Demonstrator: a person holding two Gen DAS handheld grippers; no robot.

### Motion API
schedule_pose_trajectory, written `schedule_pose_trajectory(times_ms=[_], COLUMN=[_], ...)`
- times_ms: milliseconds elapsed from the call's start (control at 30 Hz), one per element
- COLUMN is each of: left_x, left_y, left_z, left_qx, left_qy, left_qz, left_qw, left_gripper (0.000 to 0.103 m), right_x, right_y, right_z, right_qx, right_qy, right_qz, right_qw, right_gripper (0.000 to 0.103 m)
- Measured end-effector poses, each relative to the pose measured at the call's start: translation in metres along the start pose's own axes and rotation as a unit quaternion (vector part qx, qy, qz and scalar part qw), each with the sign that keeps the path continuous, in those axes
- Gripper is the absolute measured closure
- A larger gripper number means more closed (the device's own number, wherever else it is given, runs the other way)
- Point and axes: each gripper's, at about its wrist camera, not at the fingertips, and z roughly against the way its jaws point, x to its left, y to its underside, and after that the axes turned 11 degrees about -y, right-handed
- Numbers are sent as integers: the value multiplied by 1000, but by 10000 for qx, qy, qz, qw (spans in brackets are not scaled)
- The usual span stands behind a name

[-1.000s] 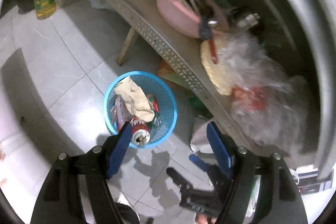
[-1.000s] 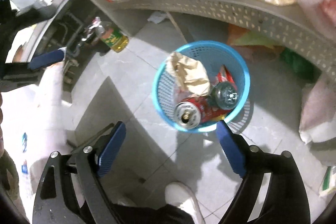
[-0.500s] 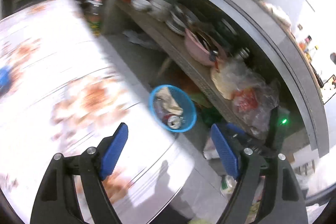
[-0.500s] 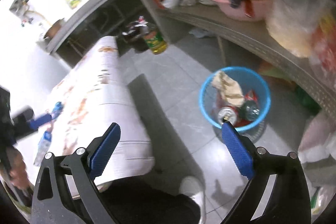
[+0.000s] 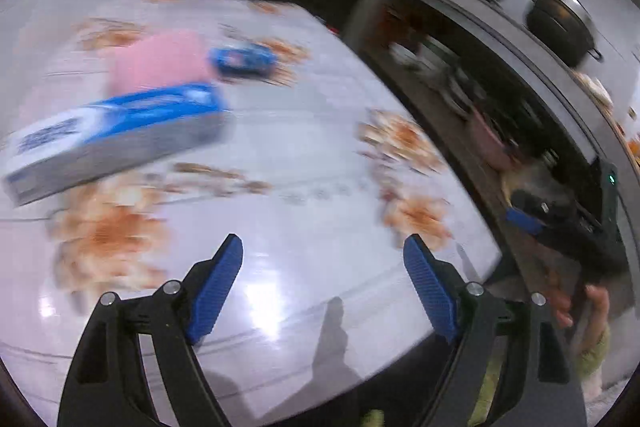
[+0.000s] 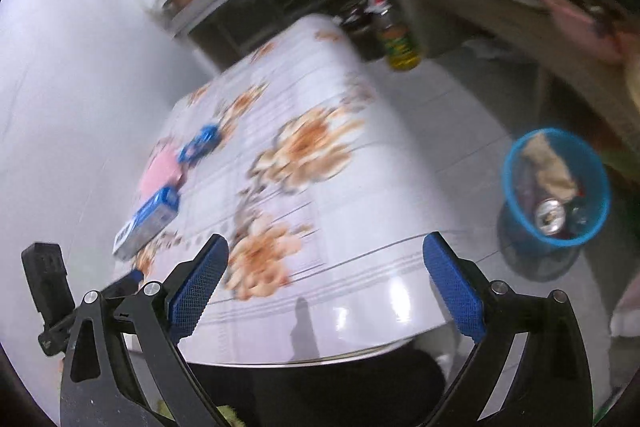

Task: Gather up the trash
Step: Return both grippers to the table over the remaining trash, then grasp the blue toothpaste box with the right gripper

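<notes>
A: Two grippers, both empty. The left gripper [image 5: 322, 259] has its jaws wide apart over the flowered desk [image 5: 304, 163], nothing between them. The right gripper [image 6: 326, 259] is the same, blue pads spread, desk edge below.

B: Count on the desk?

A: Three items, all blurred: one blue-and-white box [image 5: 116, 135] lying flat, one pink thing [image 5: 160, 61] just behind it, and one small blue packet [image 5: 244, 59] beside the pink thing. The right view shows the same three in a row: box [image 6: 146, 223], pink thing [image 6: 160, 173], packet [image 6: 200, 143].

B: The trash?

A: One blue basket [image 6: 556, 187] on the tiled floor, well apart from the desk. Inside: one crumpled brown paper [image 6: 550, 167] and one can [image 6: 550, 217], end up. Other contents too dim to count.

B: Anything else?

A: One green-labelled bottle [image 6: 400, 43] on the floor beyond the desk's far end.
</notes>
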Motion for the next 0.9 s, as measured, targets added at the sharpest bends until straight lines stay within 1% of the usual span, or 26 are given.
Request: schedule_pose_trajectory(times_ms=[100, 167, 233, 300, 367, 433, 500, 533, 567, 600, 700, 733, 767, 833, 900], left_x=[31, 55, 74, 96, 124, 146, 166, 173, 181, 183, 176, 171, 165, 150, 133], left_y=[-8, -22, -40, -64, -88, -106, -113, -114, -112, -110, -99, -94, -86, -73, -58], left_z=[12, 18, 13, 1, -19, -40, -58, -66, -72, -71, -62, -58, -54, -50, -44], left_qx=[-322, -634, -737, -680, -467, -223, 102, 306, 500, 520, 601, 648, 748, 876, 953], left_qy=[-245, -429, -661, -1034, -1417, -1797, -1926, -1863, -1682, -1580, -1480, -1393, -1195, -923, -835], left_qz=[184, 288, 313, 293, 344, 417, 527, 649, 817, 917, 750, 683, 603, 453, 333], left_qw=[9990, 9966, 9946, 9919, 9882, 9826, 9798, 9799, 9811, 9818, 9843, 9858, 9882, 9908, 9914], left_gripper=[23, 23, 23, 23, 23, 23, 23, 23, 23, 23, 23, 23, 23, 23, 23], right_x=[20, 27, 29, 32, 36, 37, 38, 38, 39, 39, 40, 41, 41, 43, 46], right_y=[6, 8, 12, 15, 16, 17, 17, 17, 17, 17, 16, 16, 16, 16, 16], right_z=[-11, -17, -19, -24, -27, -28, -29, -31, -32, -34, -38, -40, -42, -45, -47], right_qx=[170, 252, 331, 433, 467, 479, 495, 517, 534, 558, 630, 653, 668, 700, 718], right_qy=[-79, -100, -122, -130, -125, -134, -147, -151, -153, -148, -173, -179, -187, -219, -246], right_qz=[112, 159, 165, 172, 177, 167, 149, 143, 146, 146, 143, 151, 156, 165, 170], right_qw=[9998, 9995, 9992, 9988, 9987, 9986, 9986, 9984, 9984, 9982, 9978, 9976, 9975, 9972, 9970], right_gripper=[9, 9, 9, 9, 9, 9, 9, 9, 9, 9, 9, 9, 9, 9, 9])
